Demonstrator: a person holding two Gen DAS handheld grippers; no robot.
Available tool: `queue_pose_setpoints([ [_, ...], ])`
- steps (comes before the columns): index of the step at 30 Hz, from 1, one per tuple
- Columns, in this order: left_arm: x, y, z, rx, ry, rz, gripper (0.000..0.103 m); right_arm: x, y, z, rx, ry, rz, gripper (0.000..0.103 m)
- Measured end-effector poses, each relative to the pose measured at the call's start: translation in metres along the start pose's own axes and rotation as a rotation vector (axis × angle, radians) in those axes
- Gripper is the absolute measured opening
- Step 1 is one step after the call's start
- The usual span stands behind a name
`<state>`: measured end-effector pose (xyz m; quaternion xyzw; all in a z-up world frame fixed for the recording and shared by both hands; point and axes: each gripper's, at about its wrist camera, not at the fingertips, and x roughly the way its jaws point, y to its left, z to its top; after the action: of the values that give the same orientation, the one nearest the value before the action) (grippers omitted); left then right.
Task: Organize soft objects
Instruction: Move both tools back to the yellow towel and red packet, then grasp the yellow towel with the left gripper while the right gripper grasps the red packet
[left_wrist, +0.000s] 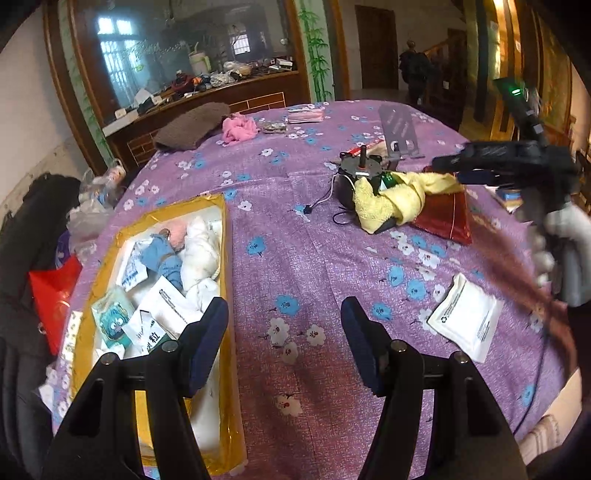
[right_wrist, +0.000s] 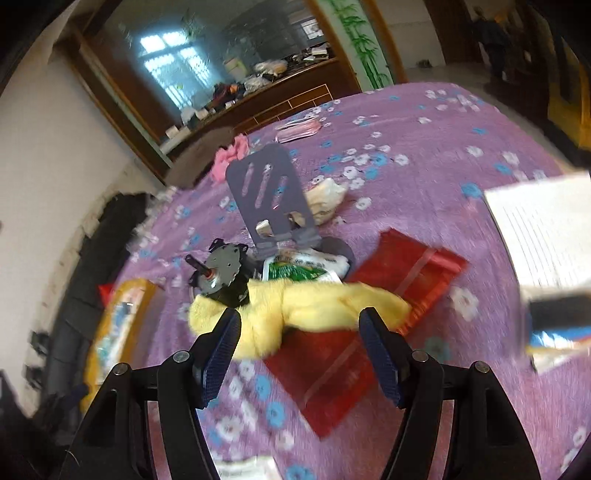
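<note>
the yellow towel (right_wrist: 295, 306) lies crumpled on the purple flowered tablecloth (left_wrist: 295, 258), draped partly over a small motor (right_wrist: 221, 273) with a stub shaft, over a green-and-white printed packet (right_wrist: 299, 267) and over a red foil bag (right_wrist: 332, 362). it looks plush and limp, light, the sort of thing that sags and trails when lifted. i judge the best hold to be the thick bunched middle, where the folds give the pads something to bite, and not the end lying on the motor, since a tug there could drag the motor or its thin wire along.

the right gripper (right_wrist: 299, 332) hovers just in front of the towel with its jaws apart and nothing between them; the view is smeared, so it seems mid-swing. the left gripper (left_wrist: 284, 332) stands over bare cloth beside the yellow tray (left_wrist: 225, 236), jaws likewise apart and empty. the tray already holds soft things: a white knotted cloth (left_wrist: 199, 254), a blue fabric piece (left_wrist: 162, 258), something pink, and several sachets.

as to writing, a white pouch (left_wrist: 465, 317) on the cloth near the table edge bears a recycling mark and lines of print too small to read. a sachet in the tray shows the chinese character 粒 (left_wrist: 150, 338). the green packet's lettering is blurred. a pink cloth (left_wrist: 238, 127) and a brown woolly item (left_wrist: 192, 125) wait at the far side.
</note>
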<state>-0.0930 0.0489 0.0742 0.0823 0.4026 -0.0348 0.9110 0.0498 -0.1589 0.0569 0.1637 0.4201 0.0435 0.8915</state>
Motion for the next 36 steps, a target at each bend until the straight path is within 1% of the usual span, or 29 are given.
queue_pose_setpoints([
  [1, 0.0, 0.002, 0.0, -0.012, 0.002, -0.01, 0.062, 0.011, 0.005, 0.003, -0.02, 0.008, -0.023, 0.067],
  [2, 0.0, 0.005, -0.001, -0.021, 0.003, -0.018, 0.062, 0.019, 0.008, 0.004, -0.027, 0.029, -0.023, 0.067],
  [3, -0.001, 0.007, -0.002, -0.027, 0.003, -0.023, 0.062, 0.028, 0.011, 0.003, -0.03, 0.068, 0.002, 0.067],
  [4, -0.001, 0.009, -0.002, -0.032, 0.002, -0.025, 0.062, 0.035, 0.016, -0.002, -0.034, 0.132, 0.097, 0.067],
  [5, -0.002, 0.011, -0.003, -0.035, -0.002, -0.029, 0.062, 0.034, 0.024, -0.006, -0.041, 0.166, 0.181, 0.067],
  [6, -0.003, 0.013, -0.004, -0.037, -0.007, -0.038, 0.062, 0.031, 0.032, -0.013, -0.044, 0.225, 0.308, 0.067],
  [7, -0.003, 0.015, -0.004, -0.041, -0.008, -0.048, 0.062, 0.025, 0.04, -0.02, -0.043, 0.299, 0.483, 0.067],
  [8, -0.003, 0.016, -0.003, -0.045, -0.009, -0.057, 0.062, 0.013, 0.046, -0.028, -0.056, 0.334, 0.63, 0.065],
  [9, -0.003, 0.017, -0.003, -0.048, -0.012, -0.068, 0.062, -0.002, 0.05, -0.032, -0.086, 0.319, 0.681, 0.064],
  [10, -0.003, 0.017, -0.002, -0.052, -0.015, -0.085, 0.062, -0.018, 0.051, -0.034, -0.116, 0.278, 0.672, 0.065],
  [11, -0.001, 0.016, -0.002, -0.054, -0.013, -0.101, 0.062, -0.032, 0.045, -0.034, -0.121, 0.23, 0.622, 0.066],
  [12, 0.001, 0.014, -0.001, -0.055, -0.007, -0.118, 0.062, -0.041, 0.038, -0.033, -0.116, 0.187, 0.545, 0.068],
  [13, 0.004, 0.012, -0.001, -0.056, 0.002, -0.136, 0.062, -0.051, 0.026, -0.03, -0.112, 0.114, 0.388, 0.068],
  [14, 0.006, 0.01, 0.0, -0.058, 0.01, -0.152, 0.062, -0.055, 0.018, -0.028, -0.11, 0.078, 0.277, 0.069],
  [15, 0.009, 0.008, 0.0, -0.063, 0.02, -0.17, 0.062, -0.057, 0.008, -0.025, -0.104, 0.057, 0.164, 0.071],
  [16, 0.012, 0.006, 0.001, -0.07, 0.028, -0.187, 0.062, -0.056, -0.001, -0.022, -0.091, 0.047, 0.063, 0.072],
  [17, 0.014, 0.005, 0.002, -0.076, 0.034, -0.197, 0.062, -0.052, -0.012, -0.02, -0.06, 0.047, -0.005, 0.072],
  [18, 0.016, 0.003, 0.003, -0.083, 0.039, -0.205, 0.062, -0.049, -0.02, -0.017, -0.027, 0.045, -0.024, 0.071],
  [20, 0.018, 0.0, 0.006, -0.097, 0.04, -0.221, 0.062, -0.041, -0.027, -0.012, 0.012, 0.033, 0.0, 0.071],
  [24, 0.022, -0.002, 0.011, -0.117, 0.045, -0.214, 0.062, -0.019, -0.005, 0.0, -0.089, 0.014, 0.019, 0.071],
  [26, 0.022, 0.002, 0.011, -0.145, 0.049, -0.22, 0.062, 0.009, -0.001, 0.007, -0.086, 0.05, 0.035, 0.071],
  [28, 0.022, 0.008, 0.011, -0.171, 0.048, -0.224, 0.062, 0.034, 0.005, 0.006, -0.071, 0.107, 0.1, 0.07],
  [29, 0.021, 0.012, 0.01, -0.183, 0.046, -0.219, 0.062, 0.049, 0.01, 0.004, -0.068, 0.147, 0.157, 0.07],
  [30, 0.021, 0.016, 0.01, -0.193, 0.044, -0.214, 0.062, 0.052, 0.016, 0.0, -0.072, 0.173, 0.218, 0.071],
  [32, 0.021, 0.024, 0.011, -0.214, 0.04, -0.206, 0.062, 0.049, 0.04, -0.014, -0.101, 0.254, 0.403, 0.073],
  [33, 0.022, 0.027, 0.011, -0.223, 0.041, -0.206, 0.062, 0.041, 0.049, -0.02, -0.118, 0.277, 0.477, 0.084],
  [34, 0.024, 0.029, 0.012, -0.235, 0.045, -0.211, 0.062, 0.028, 0.057, -0.025, -0.151, 0.29, 0.567, 0.086],
  [35, 0.025, 0.031, 0.013, -0.241, 0.05, -0.219, 0.062, 0.016, 0.06, -0.028, -0.171, 0.306, 0.656, 0.083],
  [36, 0.026, 0.03, 0.013, -0.242, 0.054, -0.227, 0.062, 0.004, 0.059, -0.029, -0.177, 0.306, 0.717, 0.077],
])
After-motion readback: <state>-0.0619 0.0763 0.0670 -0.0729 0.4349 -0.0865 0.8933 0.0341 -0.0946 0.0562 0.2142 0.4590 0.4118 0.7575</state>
